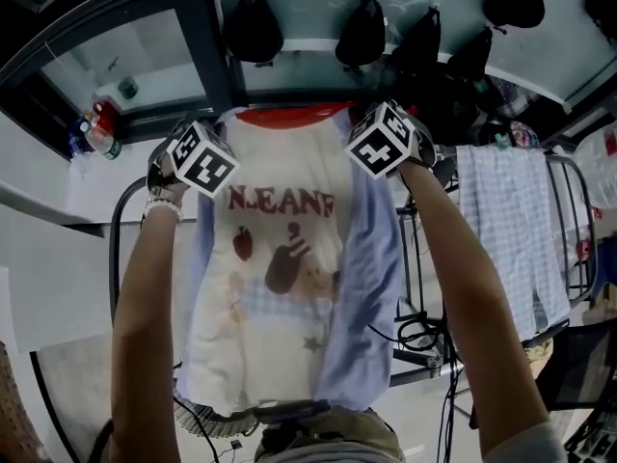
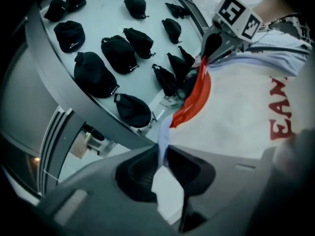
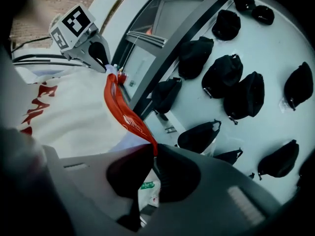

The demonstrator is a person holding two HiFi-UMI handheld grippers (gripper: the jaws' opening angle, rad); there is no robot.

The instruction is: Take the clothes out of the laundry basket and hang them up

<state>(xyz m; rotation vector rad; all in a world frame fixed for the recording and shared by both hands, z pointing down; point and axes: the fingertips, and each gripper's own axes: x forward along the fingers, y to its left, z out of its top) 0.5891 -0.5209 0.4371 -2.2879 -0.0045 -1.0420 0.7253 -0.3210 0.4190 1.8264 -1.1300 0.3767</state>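
The white tee [image 1: 280,287] is hanging spread between both grippers, with its hem getting hard to make out down near the person. To the right, a checked cloth [image 1: 506,220] is draping over a drying rack [image 1: 578,177]. The left gripper [image 2: 161,156] fingers [image 2: 135,173] are clamping its pale blue shoulder edge, and the right gripper [image 3: 152,159] is pinching the red collar. Both arms are reaching forward.

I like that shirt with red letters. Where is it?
Head view, middle: the shirt hangs between the left gripper and right gripper, which pinch its top, left of the checked cloth.
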